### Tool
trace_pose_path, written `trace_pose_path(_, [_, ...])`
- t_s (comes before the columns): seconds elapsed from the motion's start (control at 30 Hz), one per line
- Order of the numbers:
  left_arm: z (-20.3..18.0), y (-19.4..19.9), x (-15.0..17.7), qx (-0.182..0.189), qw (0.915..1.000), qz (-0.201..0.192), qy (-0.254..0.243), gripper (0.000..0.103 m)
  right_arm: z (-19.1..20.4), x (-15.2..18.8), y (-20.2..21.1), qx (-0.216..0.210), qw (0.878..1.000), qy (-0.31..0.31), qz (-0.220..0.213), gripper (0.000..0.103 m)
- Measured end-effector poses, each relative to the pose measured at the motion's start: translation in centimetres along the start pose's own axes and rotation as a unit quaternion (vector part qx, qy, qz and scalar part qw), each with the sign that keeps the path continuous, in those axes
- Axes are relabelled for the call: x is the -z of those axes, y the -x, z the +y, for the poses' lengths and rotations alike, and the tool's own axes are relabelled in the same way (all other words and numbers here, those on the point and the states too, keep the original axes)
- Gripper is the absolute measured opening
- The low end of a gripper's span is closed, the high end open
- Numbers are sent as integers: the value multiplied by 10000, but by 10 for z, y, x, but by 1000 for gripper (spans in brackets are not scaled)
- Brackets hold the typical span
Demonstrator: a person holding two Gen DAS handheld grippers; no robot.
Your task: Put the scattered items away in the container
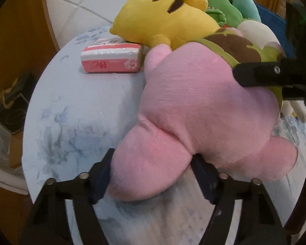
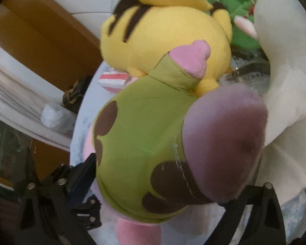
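A pink plush toy [image 1: 204, 110] in a green and brown camouflage shirt [image 2: 140, 143] lies on the pale blue round table [image 1: 75, 110]. My left gripper [image 1: 153, 177] is shut on one pink leg of it. My right gripper [image 2: 173, 183] is closed around its shirted body, and its black finger [image 1: 255, 73] shows pressing on the shirt in the left wrist view. A yellow plush [image 1: 163, 20] lies just behind, also seen in the right wrist view [image 2: 165, 36]. A pink and white tissue pack [image 1: 112, 59] lies beside it.
A green plush [image 1: 222, 10], a teal plush [image 1: 242, 2] and a white plush [image 2: 285, 71] lie at the back right. A blue container's rim [image 1: 273, 18] shows behind them. A black box [image 1: 12, 106] stands off the table's left edge. White tiled floor lies beyond.
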State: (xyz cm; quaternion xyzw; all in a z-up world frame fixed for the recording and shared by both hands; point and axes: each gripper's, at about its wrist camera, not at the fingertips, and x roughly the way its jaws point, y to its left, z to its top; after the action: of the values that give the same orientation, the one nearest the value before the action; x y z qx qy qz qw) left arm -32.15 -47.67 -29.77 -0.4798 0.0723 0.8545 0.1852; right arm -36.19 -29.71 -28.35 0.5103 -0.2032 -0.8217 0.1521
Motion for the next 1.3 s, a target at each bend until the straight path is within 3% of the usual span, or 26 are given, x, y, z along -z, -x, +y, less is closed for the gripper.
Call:
trace_pose_path(0.2, [-16, 34, 0, -61, 9996, -263, 112, 63, 11, 9, 37, -60, 9994, 144, -315, 92])
trace_pose_path(0.4, [-42, 80, -21, -267, 9979, -586, -101, 63, 13, 11, 93, -362, 9960, 129, -806, 92])
trace_pose_path(0.77, [-105, 136, -61, -441, 9936, -1040, 56, 63, 21, -6, 191, -330, 9880, 632, -1370, 92])
trace_pose_path(1.1, [-167, 155, -85, -99, 9929, -1179, -101, 63, -13, -10, 256, -95, 9856, 344, -1651, 92])
trace_pose_path(1.3, [-224, 164, -106, -170, 9908, -1326, -207, 63, -49, -16, 299, -118, 9823, 315, -1840, 92])
